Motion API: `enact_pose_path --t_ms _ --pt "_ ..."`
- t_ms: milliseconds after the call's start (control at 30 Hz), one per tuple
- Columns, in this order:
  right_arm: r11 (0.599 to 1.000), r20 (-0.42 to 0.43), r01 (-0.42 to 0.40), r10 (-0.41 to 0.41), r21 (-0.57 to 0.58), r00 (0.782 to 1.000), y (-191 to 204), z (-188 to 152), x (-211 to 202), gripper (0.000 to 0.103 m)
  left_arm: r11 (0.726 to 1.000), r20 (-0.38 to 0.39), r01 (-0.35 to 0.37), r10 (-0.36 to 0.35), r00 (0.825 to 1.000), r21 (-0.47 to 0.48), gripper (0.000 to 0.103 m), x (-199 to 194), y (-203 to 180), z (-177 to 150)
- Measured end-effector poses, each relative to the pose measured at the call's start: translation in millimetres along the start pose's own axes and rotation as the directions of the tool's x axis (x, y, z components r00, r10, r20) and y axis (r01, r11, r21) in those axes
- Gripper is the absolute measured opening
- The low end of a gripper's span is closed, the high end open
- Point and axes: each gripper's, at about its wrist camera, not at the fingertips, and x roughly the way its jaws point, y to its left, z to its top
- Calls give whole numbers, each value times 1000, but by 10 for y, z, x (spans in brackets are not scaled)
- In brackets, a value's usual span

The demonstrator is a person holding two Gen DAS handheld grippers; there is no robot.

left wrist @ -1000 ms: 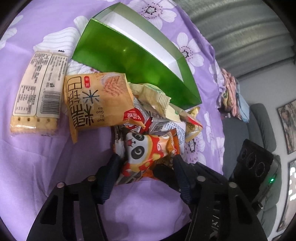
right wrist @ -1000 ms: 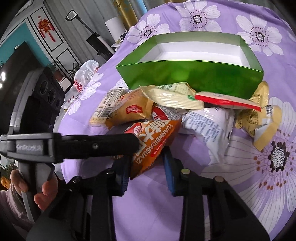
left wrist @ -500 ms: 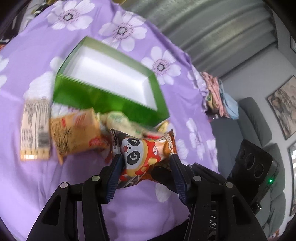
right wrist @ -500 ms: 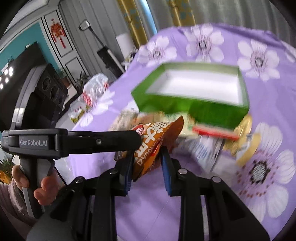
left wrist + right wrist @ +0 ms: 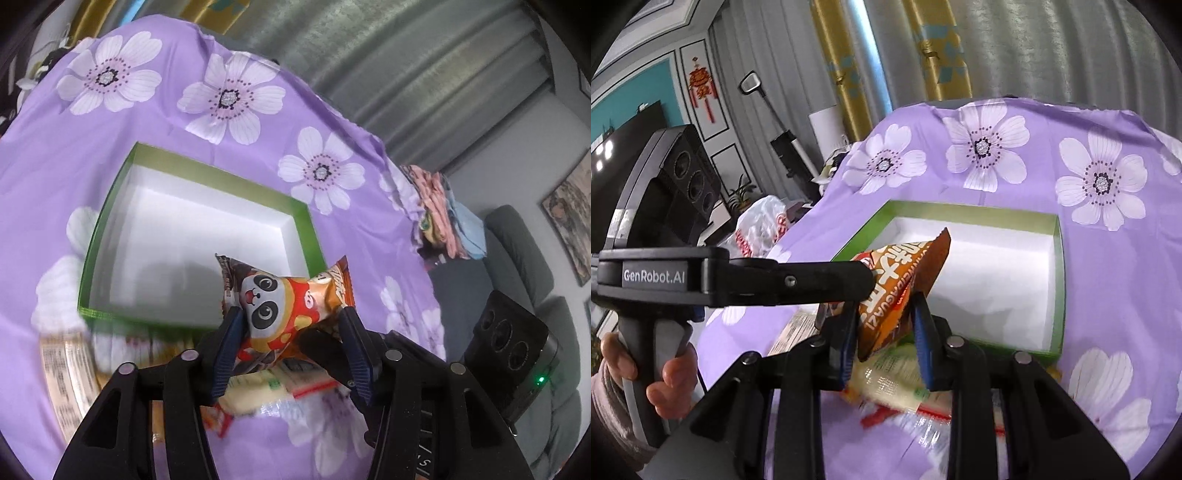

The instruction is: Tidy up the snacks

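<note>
Both packets now off the counter (image 5: pixel 155 122): a second ago lying among the snack pile (image 5: pixel 266 391), at this moment raised over the near wall of the green box (image 5: pixel 308 236), with the pile left below and behind the fingers. Left hand-held gripper (image 5: pixel 291 325) clamped on the panda snack packet (image 5: pixel 284 306), pads pressed into its two sides; right hand-held gripper (image 5: pixel 884 317) clamped on the orange snack packet (image 5: pixel 897 284) by its lower end. Seen from the right wrist, the left tool's black body crossing in from the left, held by a hand (image 5: pixel 657 373), its tip just beside the orange packet; touching or not, hard to tell. Meaning for the task, as a judgement: pickup done, carry under way, release into the box not yet made, box interior white and empty in both views. Panda packet lying crosswise between the fingers, long axis roughly level from left to right in the left wrist view, crimped ends sticking out past either pad, printed face toward the camera. Orange packet standing on a slant, long axis running up and to the right away from the fingers, upper corner pointing toward the far side of the box, over its white floor. Remaining snacks blurred under both grippers, on the purple flowered cloth, close against the box's near wall.
</note>
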Motion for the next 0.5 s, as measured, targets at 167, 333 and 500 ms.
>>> enact_pose_path --t_ms 167,333,500 --pt "1000 -12 21 -21 21 1000 -138 67 240 34 999 -14 -36 35 999 -24 53 198 92 136" --pt "997 -16 59 -58 58 998 -233 43 331 61 996 -24 -69 68 997 -48 65 271 181 155" --pt "994 -15 85 -84 68 996 -323 -11 196 62 992 3 -114 114 993 -62 80 106 266 125"
